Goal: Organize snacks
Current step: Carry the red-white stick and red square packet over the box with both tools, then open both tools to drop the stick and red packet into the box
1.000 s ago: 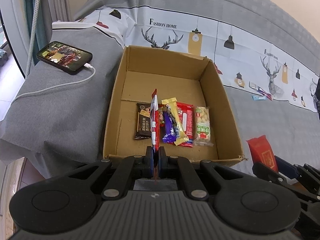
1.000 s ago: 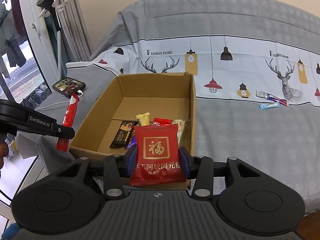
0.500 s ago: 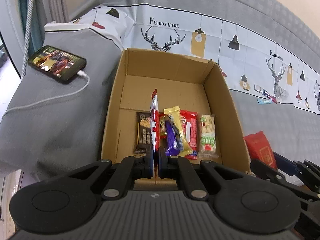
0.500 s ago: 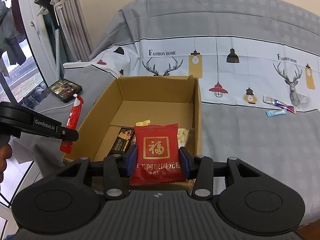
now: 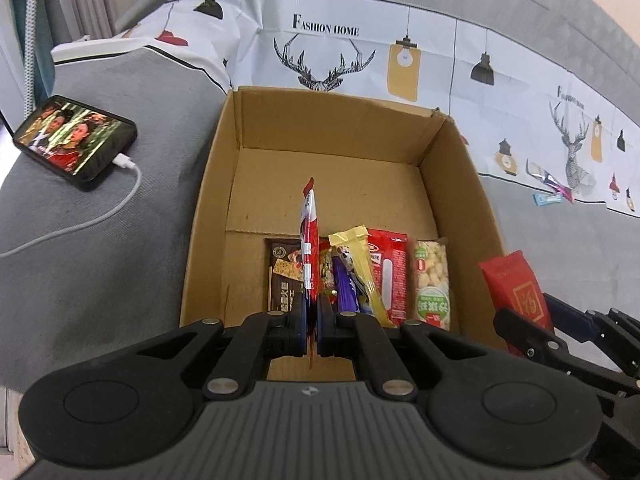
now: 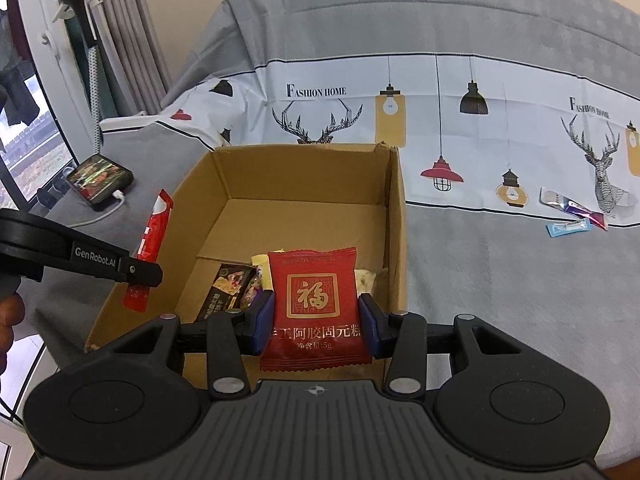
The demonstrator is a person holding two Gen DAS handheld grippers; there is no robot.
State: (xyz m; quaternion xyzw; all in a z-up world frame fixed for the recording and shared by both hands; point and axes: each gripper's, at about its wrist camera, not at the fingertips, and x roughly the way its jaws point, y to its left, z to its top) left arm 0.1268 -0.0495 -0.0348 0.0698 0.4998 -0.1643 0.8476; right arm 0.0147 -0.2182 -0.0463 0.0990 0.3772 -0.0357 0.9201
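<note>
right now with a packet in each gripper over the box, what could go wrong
1. The left gripper pinches the thin red stick packet edge-on by its lower end; released here, it may drop across the snack row rather than beside it.
2. The right gripper holds the red square packet near the cardboard box right wall; it could catch the rim.

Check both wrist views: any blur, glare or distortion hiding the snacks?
Left wrist view: sharp, strong fisheye bending; snacks in the cardboard box readable, phone screen glowing. Right wrist view: window bright at left, red packet print legible, no blur.
</note>
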